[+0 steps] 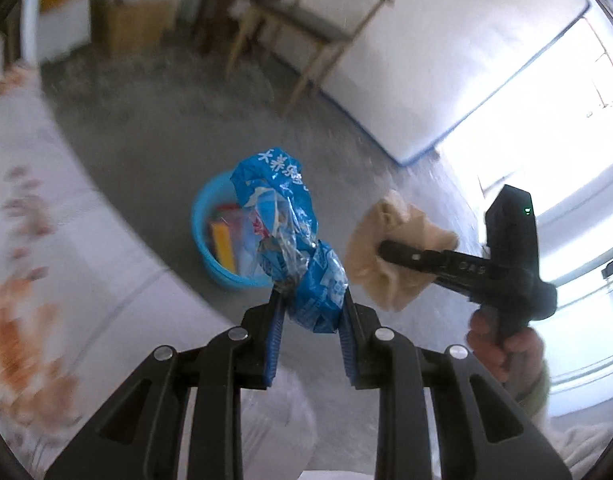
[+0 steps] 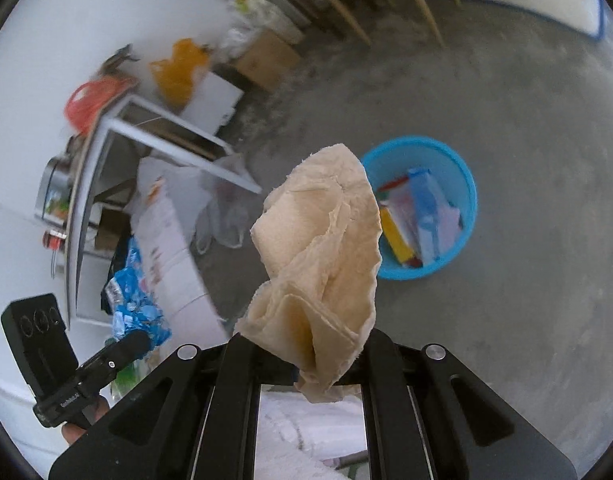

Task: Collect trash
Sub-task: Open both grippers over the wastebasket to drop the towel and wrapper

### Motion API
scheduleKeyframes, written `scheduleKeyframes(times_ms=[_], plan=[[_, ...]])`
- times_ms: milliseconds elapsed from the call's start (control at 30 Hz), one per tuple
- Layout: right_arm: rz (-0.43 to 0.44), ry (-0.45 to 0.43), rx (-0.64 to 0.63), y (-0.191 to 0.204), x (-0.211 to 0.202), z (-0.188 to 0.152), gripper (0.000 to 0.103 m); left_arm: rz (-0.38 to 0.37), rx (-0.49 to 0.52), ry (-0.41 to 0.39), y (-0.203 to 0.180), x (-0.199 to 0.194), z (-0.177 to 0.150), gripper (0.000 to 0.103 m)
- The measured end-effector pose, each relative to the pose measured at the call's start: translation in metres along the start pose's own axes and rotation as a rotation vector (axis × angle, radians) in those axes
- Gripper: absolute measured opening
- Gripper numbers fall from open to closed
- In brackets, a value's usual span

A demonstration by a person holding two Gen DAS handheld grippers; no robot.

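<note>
Gripping crumpled blue wrapper [image 1: 302, 236], left gripper [image 1: 312, 300] fingers clamp its lower end, above grey floor [image 1: 146, 140]. Right gripper [image 2: 306, 356] fingers closed on beige tissue [image 2: 326, 256], held in air. Blue basin [image 2: 462, 176] on floor below, already holding colourful packaging [image 2: 418, 216]. Wooden chair [image 1: 306, 20] beyond, near wall.

white Chinese characters on blue wrapper [image 1: 284, 216], blurred, small white lettering on black gripper [image 2: 70, 394], illegible

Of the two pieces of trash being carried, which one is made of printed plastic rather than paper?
The crumpled blue wrapper with white print, clamped in the left gripper. The other piece, pinched in the right gripper, is a plain beige paper tissue without print.
</note>
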State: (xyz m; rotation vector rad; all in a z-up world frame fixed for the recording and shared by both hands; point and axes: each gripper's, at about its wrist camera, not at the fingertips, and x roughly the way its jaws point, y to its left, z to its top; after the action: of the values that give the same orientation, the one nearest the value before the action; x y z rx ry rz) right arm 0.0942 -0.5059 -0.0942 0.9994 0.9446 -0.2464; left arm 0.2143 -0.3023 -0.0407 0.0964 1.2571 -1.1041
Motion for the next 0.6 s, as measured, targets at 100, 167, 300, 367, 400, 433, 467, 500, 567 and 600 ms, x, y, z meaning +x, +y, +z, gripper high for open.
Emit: scheduleKeyframes(times_ms=[100,167,300,367,400,433,467,500,567,600], plan=[[-0.018,0.043,0.054,-0.018,0.026,0.015,0.007,-0.003,-0.005,0.079,-0.003,0.042,0.023,0.025],[-0.031,0.055,0.072,-0.022,0.048,0.031,0.007,0.021,0.003,0.114,-0.003,0.069,0.038,0.025],[-0.078,0.04,0.114,-0.041,0.086,0.058,0.015,0.12,-0.004,0.121,0.004,0.118,0.058,0.052],[-0.104,0.051,0.125,-0.053,0.112,0.067,0.033,0.166,-0.045,0.129,0.015,0.139,0.066,0.065],[-0.116,0.059,0.127,-0.056,0.122,0.069,0.042,0.164,-0.067,0.137,0.018,0.143,0.066,0.065],[-0.131,0.07,0.131,-0.062,0.133,0.071,0.043,0.151,-0.096,0.146,0.023,0.148,0.07,0.065],[-0.146,0.081,0.134,-0.066,0.141,0.07,0.043,0.145,-0.131,0.148,0.028,0.149,0.07,0.065],[-0.153,0.086,0.139,-0.069,0.145,0.071,0.046,0.144,-0.146,0.142,0.03,0.148,0.071,0.065],[-0.173,0.1,0.162,-0.075,0.155,0.069,0.051,0.125,-0.149,0.114,0.032,0.137,0.067,0.067],[-0.18,0.104,0.17,-0.076,0.156,0.068,0.052,0.128,-0.135,0.097,0.032,0.131,0.066,0.068]])
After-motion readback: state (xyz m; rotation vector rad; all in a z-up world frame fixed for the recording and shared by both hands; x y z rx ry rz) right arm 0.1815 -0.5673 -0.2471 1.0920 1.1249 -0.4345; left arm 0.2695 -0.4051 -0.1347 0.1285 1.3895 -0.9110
